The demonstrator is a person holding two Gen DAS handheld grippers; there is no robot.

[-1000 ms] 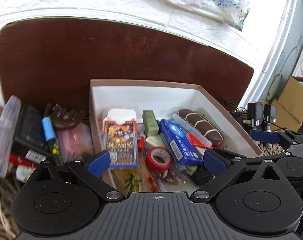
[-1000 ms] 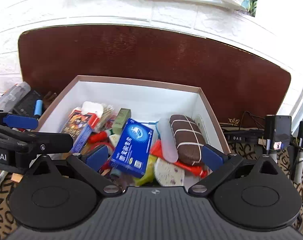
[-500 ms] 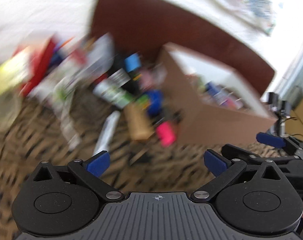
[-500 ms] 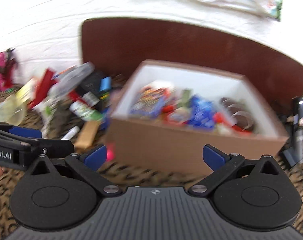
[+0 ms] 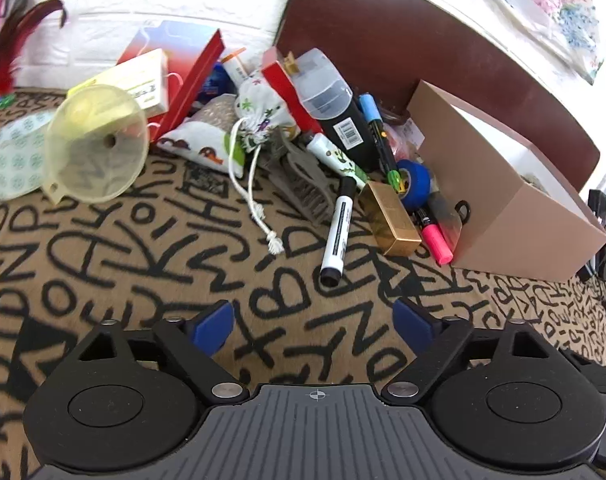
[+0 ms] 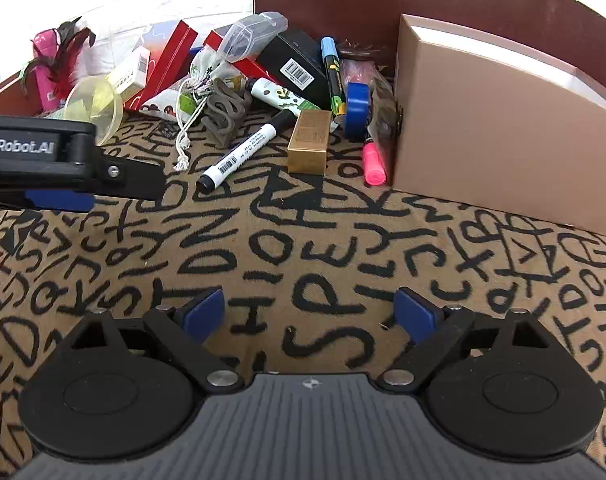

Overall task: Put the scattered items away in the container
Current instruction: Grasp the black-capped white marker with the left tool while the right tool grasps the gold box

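Both claws are empty, jaws spread wide. The left gripper (image 5: 313,322) hangs low over the lettered cloth (image 5: 143,264), aimed at the marker (image 5: 336,232), probably the easiest pick since it lies apart from the pile. The right gripper (image 6: 309,312) hangs over bare cloth nearer the box (image 6: 483,120), likely waiting its turn. Left of the box lie a gold block (image 5: 391,218), a pink pen (image 5: 435,238) and blue tape (image 5: 415,178); further left a pouch (image 5: 263,112) and a funnel (image 5: 95,144).
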